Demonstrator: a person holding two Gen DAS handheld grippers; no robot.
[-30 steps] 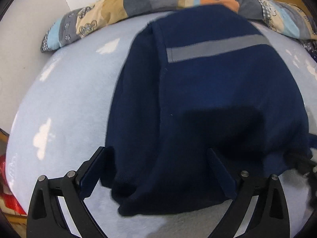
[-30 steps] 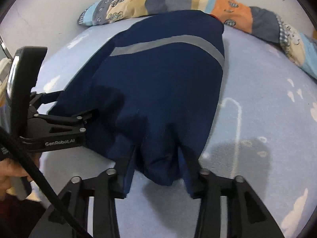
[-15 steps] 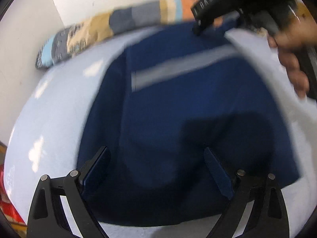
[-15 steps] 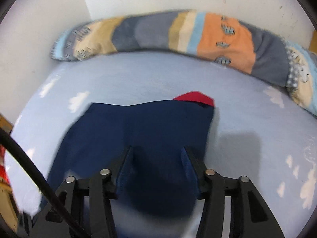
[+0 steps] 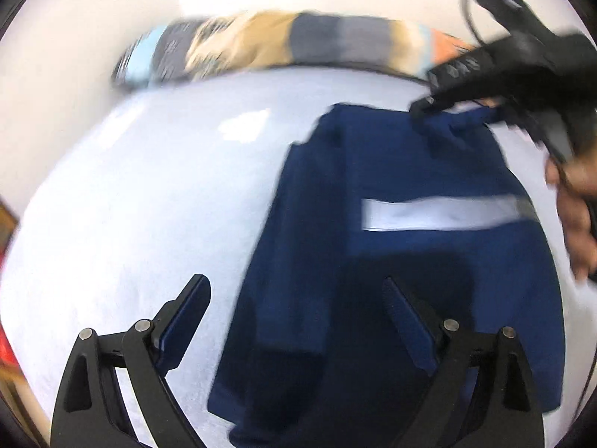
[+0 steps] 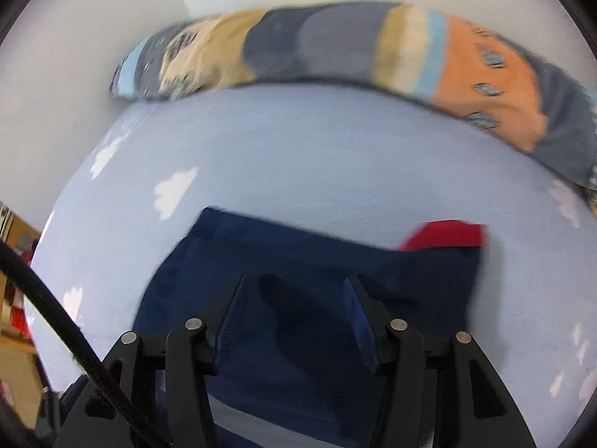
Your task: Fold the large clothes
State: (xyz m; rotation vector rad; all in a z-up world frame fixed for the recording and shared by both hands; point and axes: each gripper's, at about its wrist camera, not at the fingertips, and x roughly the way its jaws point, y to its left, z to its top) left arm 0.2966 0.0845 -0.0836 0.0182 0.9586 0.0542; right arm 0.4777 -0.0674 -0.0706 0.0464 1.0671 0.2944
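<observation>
Bright, even indoor light, with soft shadows on the navy garment [image 5: 429, 261] between each pair of jaws. Both fisheye views bend strongly toward dark rims. Motion blur smears everything beyond the jaws, perhaps worst in the left view.

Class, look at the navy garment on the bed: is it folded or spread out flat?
Folded. The navy garment lies in layers on the bed, a doubled panel along one side, and its grey stripe stops short at that fold.

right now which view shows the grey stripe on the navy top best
The left wrist view: the grey stripe runs in full across the navy top. The right wrist view catches only a pale sliver of it at the bottom edge, between the gripper's arms.
</observation>
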